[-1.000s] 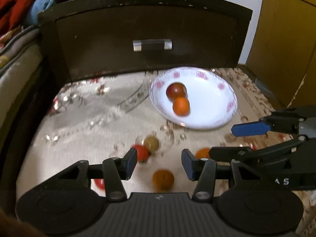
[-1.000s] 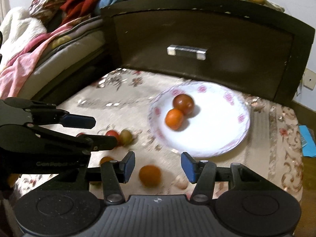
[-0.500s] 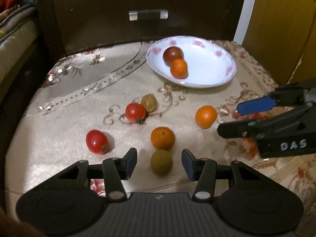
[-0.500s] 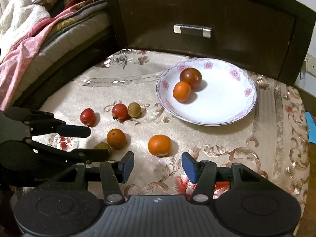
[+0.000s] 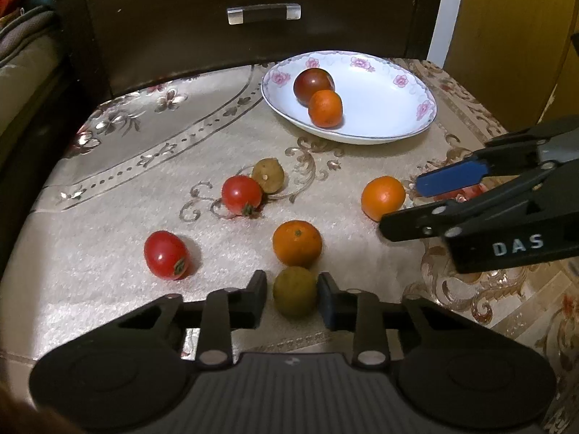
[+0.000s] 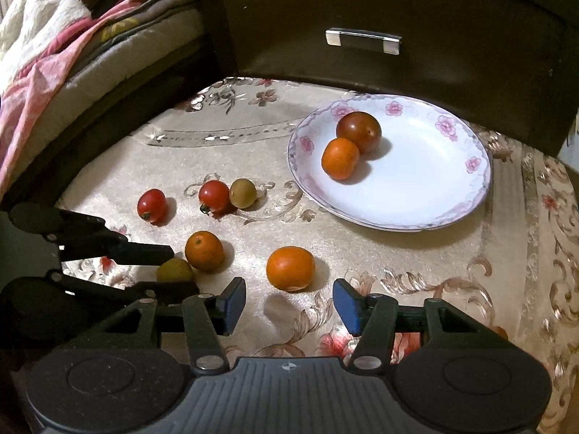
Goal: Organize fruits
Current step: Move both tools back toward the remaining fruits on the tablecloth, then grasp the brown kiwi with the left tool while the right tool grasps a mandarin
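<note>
A white flowered plate (image 5: 391, 115) (image 6: 434, 195) at the back right holds a dark red tomato (image 5: 313, 82) and an orange (image 5: 325, 107). Loose on the cloth lie two red tomatoes (image 5: 165, 254) (image 5: 241, 195), two oranges (image 5: 296, 243) (image 5: 383, 197) and two olive-green fruits (image 5: 267, 175) (image 5: 295, 291). My left gripper (image 5: 292, 298) has its jaws close around the near green fruit (image 6: 174, 270), touching or nearly so. My right gripper (image 6: 288, 305) is open and empty just in front of an orange (image 6: 290, 268).
A dark wooden drawer front with a metal handle (image 5: 264, 12) stands behind the cloth-covered table (image 5: 108, 166). Bedding (image 6: 54, 58) lies to the left. A yellow-brown cabinet (image 5: 514, 36) stands at the right.
Both grippers dropped lower toward the fruits. My left gripper's jaws narrowed around the near green fruit. My right gripper came closer to the orange in front of it.
</note>
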